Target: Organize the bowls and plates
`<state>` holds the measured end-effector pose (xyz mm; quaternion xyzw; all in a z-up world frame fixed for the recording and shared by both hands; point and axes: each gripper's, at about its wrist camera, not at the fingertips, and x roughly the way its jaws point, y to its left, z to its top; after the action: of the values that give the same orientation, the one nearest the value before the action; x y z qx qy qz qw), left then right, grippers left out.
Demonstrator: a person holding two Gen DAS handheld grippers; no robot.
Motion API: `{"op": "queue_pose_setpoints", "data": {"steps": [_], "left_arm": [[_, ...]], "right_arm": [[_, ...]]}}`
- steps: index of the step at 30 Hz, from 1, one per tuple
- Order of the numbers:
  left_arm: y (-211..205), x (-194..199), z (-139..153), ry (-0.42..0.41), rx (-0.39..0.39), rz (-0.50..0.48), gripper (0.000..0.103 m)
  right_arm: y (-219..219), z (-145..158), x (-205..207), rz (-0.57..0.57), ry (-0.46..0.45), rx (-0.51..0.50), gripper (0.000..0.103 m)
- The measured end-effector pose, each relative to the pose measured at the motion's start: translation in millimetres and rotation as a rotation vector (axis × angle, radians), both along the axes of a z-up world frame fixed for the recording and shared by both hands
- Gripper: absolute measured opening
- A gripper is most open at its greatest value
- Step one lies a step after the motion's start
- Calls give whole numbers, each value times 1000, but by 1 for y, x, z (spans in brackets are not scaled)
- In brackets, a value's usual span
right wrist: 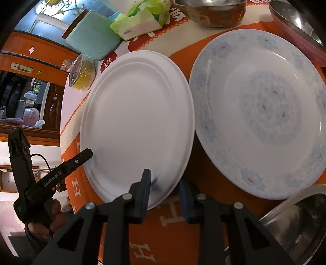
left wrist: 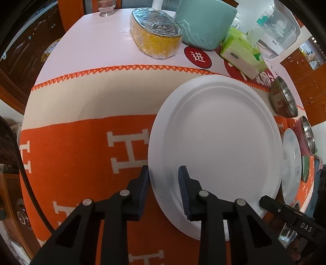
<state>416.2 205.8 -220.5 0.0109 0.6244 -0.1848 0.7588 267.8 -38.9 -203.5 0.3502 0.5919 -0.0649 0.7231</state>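
Observation:
A plain white plate [left wrist: 220, 142] lies on the orange cloth; it also shows in the right wrist view [right wrist: 138, 114]. My left gripper [left wrist: 164, 173] is open and straddles the plate's near left rim. My right gripper [right wrist: 165, 179] is open and straddles the plate's near right rim. A blue-flowered plate [right wrist: 264, 114] lies just right of the white one, seen edge-on in the left wrist view [left wrist: 291, 163]. A steel bowl with brown outside [right wrist: 212, 12], a pink-sided steel bowl [right wrist: 299, 26] and another steel bowl [right wrist: 295, 220] stand around it.
At the back stand a yellow foil-covered tin [left wrist: 156, 32], a teal container [left wrist: 205, 22], a green tissue pack [left wrist: 242, 51], a glass [left wrist: 106, 8] and a clear plastic box [left wrist: 279, 26]. The table edge runs close behind both grippers.

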Motion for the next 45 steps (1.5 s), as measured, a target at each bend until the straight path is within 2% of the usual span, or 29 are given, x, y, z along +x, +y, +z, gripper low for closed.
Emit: {"op": "queue_pose_setpoints", "data": {"steps": [10,17,24,33,39,45], "left_arm": [[3,-15,14,-82,29,2,27],[13,-28,34,-125,9,27,27],[20,-56,64,-189,11,41,27],[22,-103,114,-287,-26,72,28],[15,-142,149,-357,-61,78,28],[0,-174,172,-398,-112,66,28]], "right_arm": [[4,6,-1,14,-21,-12,26],[4,17,-9,21,-59,-11,26],[3,36,-21,24,-109,-20,26],[0,70,-49,34,-201,-42,26],[-8,98,-78,24,-265,-58,26],[-22,119,-114,5,-323,-92,26]]}}
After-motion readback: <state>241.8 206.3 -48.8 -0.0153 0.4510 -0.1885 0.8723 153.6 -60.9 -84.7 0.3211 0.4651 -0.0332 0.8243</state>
